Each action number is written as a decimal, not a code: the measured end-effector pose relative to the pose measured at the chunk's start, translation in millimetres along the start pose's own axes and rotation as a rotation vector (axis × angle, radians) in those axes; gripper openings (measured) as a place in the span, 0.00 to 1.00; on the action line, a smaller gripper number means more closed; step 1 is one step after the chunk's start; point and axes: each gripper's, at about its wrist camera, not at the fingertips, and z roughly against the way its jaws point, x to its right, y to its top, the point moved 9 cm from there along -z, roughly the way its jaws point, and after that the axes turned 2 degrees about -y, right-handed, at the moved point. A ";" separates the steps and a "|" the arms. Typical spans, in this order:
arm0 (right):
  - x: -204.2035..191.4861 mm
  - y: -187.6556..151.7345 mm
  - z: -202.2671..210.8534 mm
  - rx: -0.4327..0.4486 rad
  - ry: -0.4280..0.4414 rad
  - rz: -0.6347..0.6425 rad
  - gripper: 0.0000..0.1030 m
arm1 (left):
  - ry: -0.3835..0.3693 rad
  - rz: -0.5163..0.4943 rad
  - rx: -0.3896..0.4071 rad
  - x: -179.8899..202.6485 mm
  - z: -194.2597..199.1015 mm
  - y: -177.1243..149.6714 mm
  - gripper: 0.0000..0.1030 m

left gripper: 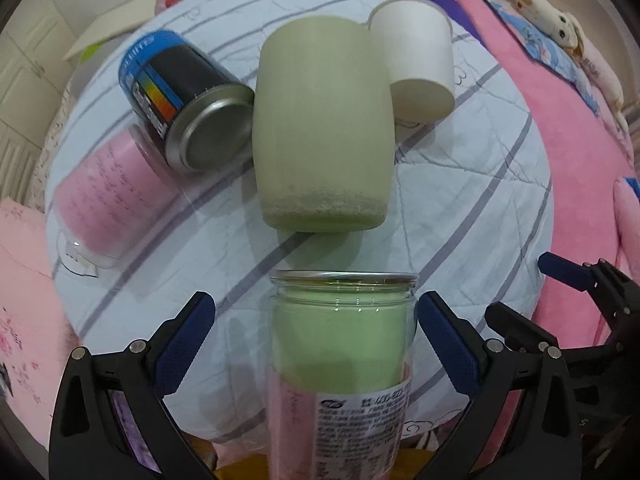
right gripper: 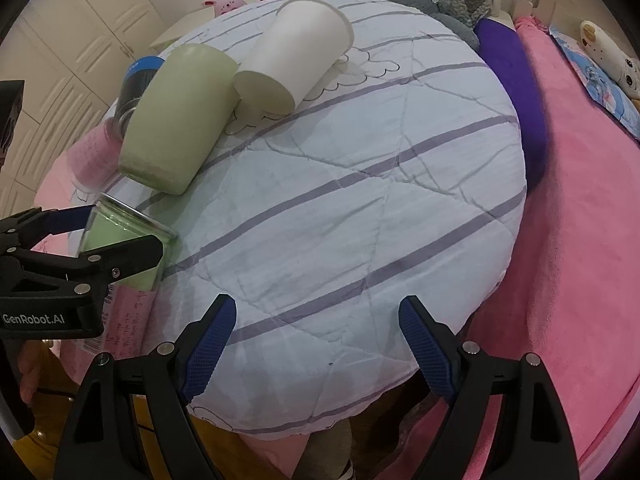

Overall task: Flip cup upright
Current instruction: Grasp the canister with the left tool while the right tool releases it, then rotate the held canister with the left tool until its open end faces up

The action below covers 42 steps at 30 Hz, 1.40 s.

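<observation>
- Left gripper [left gripper: 316, 340]: jaws wide, straddling clear green-lined cup [left gripper: 340, 344], pads not touching; cup lies on its side at the quilt's [right gripper: 360, 200] near-left edge.
- Right gripper [right gripper: 316, 344]: spread open, empty, over the near edge.
- Risk: soft quilt, smooth plastic; an off-centre pinch could roll the cup off the edge.
- Risk: swinging it upright may clip the pale green cup [left gripper: 320, 132] just beyond.

Left gripper [left gripper: 316, 336] jaws spread wide, straddling clear green cup [left gripper: 342, 344] lying on its side, pads not touching it. Straight ahead: pale green cup [left gripper: 322, 128] on its side. Ahead-left: blue can [left gripper: 186, 98], pink cup [left gripper: 106, 192]. Ahead-right: white cup [left gripper: 416, 62]. Right gripper [left gripper: 560, 276] at right edge.
</observation>
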 end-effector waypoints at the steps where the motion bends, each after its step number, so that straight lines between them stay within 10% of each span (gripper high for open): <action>1: 0.1 -0.6 -1.3 -0.005 0.003 -0.002 0.83 | -0.005 0.004 -0.007 0.2 -1.9 -0.7 0.90; 5: 5.0 -0.4 -3.4 -0.012 0.002 -0.004 0.83 | -0.033 0.005 -0.039 2.0 -7.7 -2.4 0.69; 42: -23.9 3.4 2.4 -0.005 -0.028 0.046 0.83 | 0.035 -0.085 0.316 1.8 87.7 21.6 0.69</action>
